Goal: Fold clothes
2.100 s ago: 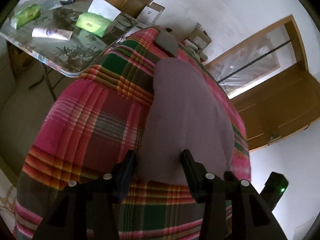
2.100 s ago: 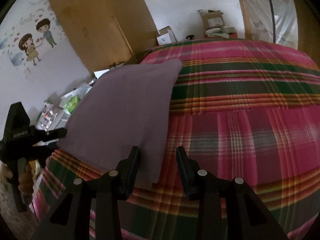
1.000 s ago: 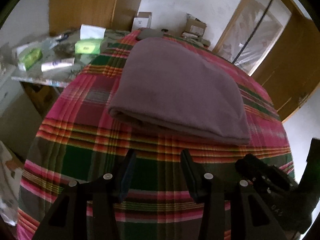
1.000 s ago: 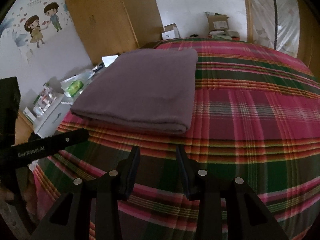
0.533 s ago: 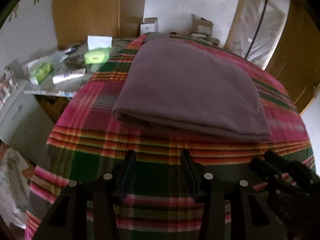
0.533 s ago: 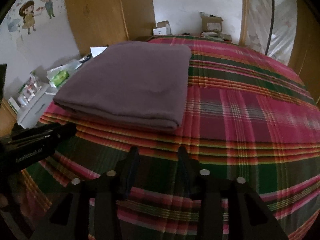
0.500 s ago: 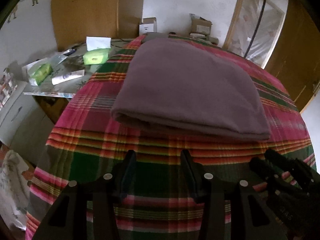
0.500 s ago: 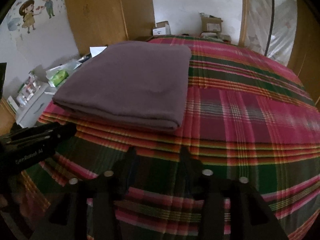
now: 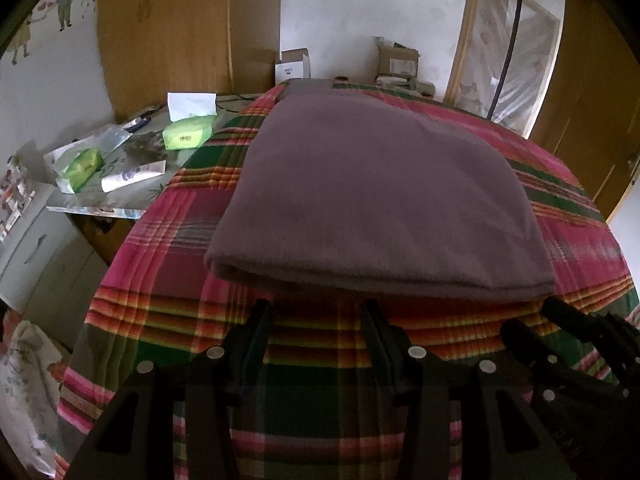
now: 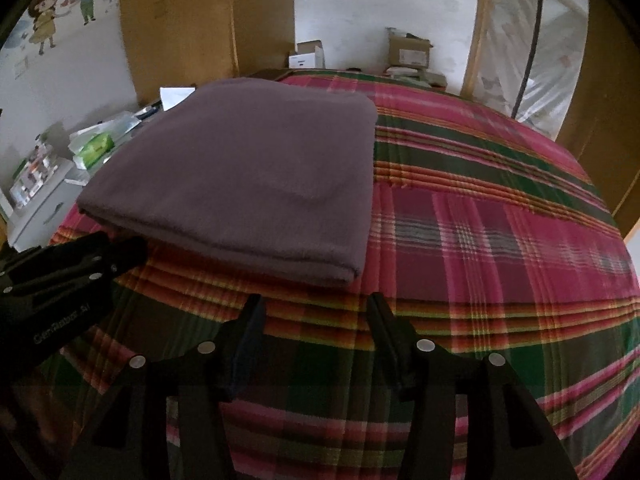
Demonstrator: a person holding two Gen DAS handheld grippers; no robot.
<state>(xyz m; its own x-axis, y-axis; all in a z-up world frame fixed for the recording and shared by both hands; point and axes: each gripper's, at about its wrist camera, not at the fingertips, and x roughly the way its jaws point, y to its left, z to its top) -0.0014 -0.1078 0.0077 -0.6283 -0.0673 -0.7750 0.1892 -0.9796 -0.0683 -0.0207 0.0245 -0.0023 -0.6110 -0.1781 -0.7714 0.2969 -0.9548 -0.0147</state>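
Folded purple garment [image 9: 376, 200] lying flat on a bed under a pink, green and orange plaid blanket [image 10: 500, 240], thick folded edge nearest; left gripper [image 9: 318, 312] hovering just short of that edge, jaws apart, nothing between them; right gripper [image 10: 316, 308] close by the garment's near right corner, jaws opening, likewise empty; cluttered side table [image 9: 100, 204] with green packets [image 9: 188, 136] beside the bed on the left.
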